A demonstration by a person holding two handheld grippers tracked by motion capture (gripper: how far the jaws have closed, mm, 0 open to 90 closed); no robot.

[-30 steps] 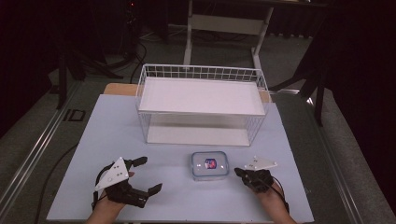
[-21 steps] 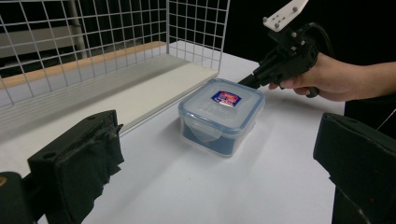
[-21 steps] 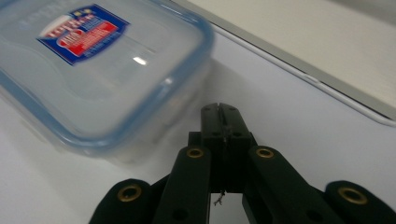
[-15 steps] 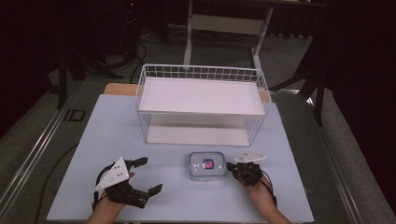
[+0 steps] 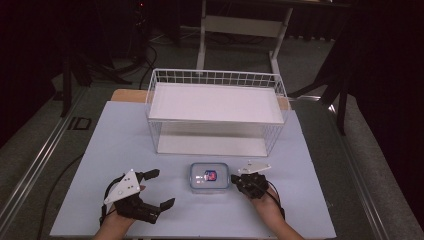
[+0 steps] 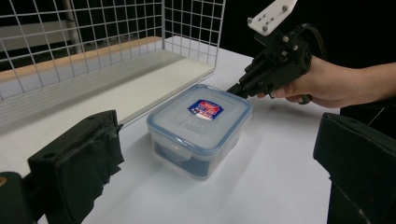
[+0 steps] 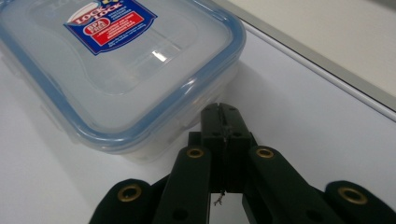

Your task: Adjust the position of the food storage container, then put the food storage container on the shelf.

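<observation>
A clear plastic food box with a blue-rimmed lid and a red and blue label [image 5: 209, 177] [image 6: 200, 127] [image 7: 116, 60] lies on the white table in front of the wire basket. My right gripper [image 5: 233, 178] [image 6: 232, 89] [image 7: 221, 108] is shut, with nothing between its jaws, and its tip is at the box's right side, just under the lid's rim. My left gripper [image 5: 159, 188] rests on the table to the left of the box, wide open and pointing toward it; its two black pads [image 6: 79, 163] frame the box from some way off.
A white wire basket [image 5: 216, 116] with a flat white shelf stands behind the box, mid-table. The table's front edge [image 5: 200, 235] runs just below both hands. Dark floor, cables and a stand's legs surround the table.
My right gripper has slid left across the table toward the box, until its shut tip is at the box's right side. The left gripper and the box have not moved.
</observation>
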